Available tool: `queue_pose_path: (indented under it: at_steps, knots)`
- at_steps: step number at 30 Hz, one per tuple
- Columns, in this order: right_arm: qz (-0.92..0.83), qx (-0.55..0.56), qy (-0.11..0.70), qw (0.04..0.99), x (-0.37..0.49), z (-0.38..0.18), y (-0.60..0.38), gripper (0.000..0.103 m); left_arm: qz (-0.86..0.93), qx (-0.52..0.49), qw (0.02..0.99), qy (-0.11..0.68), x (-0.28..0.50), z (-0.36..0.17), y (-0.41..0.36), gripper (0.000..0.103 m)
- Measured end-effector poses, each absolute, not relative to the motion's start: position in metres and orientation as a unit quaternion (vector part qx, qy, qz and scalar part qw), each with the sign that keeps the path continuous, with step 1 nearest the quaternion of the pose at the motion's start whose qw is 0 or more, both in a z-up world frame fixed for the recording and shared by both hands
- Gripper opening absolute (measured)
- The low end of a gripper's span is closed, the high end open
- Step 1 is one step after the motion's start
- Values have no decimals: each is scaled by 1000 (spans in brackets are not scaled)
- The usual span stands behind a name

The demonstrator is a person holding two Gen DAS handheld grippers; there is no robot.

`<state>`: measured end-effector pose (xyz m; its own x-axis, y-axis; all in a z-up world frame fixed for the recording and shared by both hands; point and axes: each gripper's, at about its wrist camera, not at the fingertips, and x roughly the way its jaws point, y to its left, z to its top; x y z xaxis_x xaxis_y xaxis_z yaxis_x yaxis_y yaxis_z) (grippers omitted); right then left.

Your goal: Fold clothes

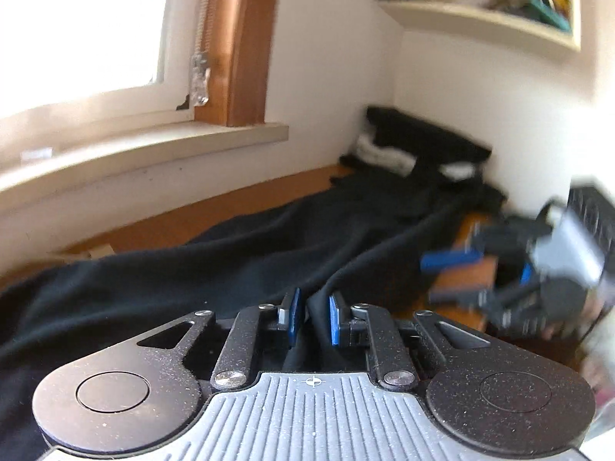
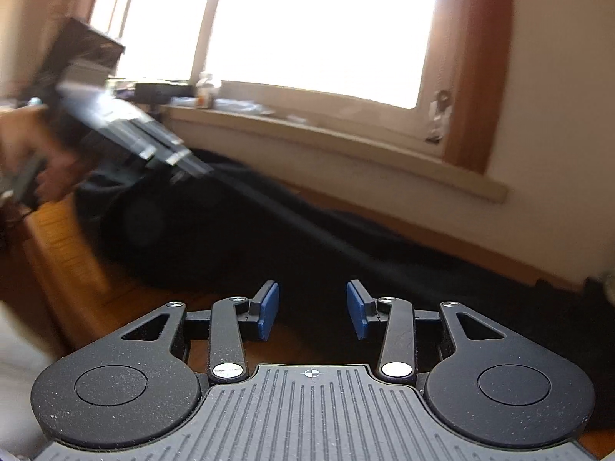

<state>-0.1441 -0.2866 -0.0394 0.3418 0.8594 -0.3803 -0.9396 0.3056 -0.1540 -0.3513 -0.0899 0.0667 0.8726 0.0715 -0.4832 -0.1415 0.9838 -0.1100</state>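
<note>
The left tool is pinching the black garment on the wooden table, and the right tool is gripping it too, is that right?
Not quite. The left tool is indeed shut on a fold of the black garment lying on the wooden table, but the right tool is open and holds nothing: the right wrist view shows its blue pads spread apart, with only the dark cloth and table beyond them.

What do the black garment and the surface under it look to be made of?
Black garment: seemingly a soft, matte knit such as cotton jersey; it drapes in loose folds with no sheen, and a pinch of it sits in the left gripper. Surface: looks like wood with a warm orange-brown, smooth finish; motion blur leaves the grain unclear.
</note>
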Motion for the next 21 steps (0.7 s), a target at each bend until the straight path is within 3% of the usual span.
queue_pose_path:
  at_steps: [10, 17, 21]
  knots:
    - [610, -199, 120, 757, -155, -51, -253, 41, 86, -69, 963, 247, -347, 72, -73, 17]
    - [623, -154, 154, 751, -118, -37, -230, 43, 132, -60, 958, 247, -355, 66, -76, 17]
    - [629, -130, 177, 745, -98, -31, -219, 40, 170, 3, 955, 243, -360, 69, -101, 43]
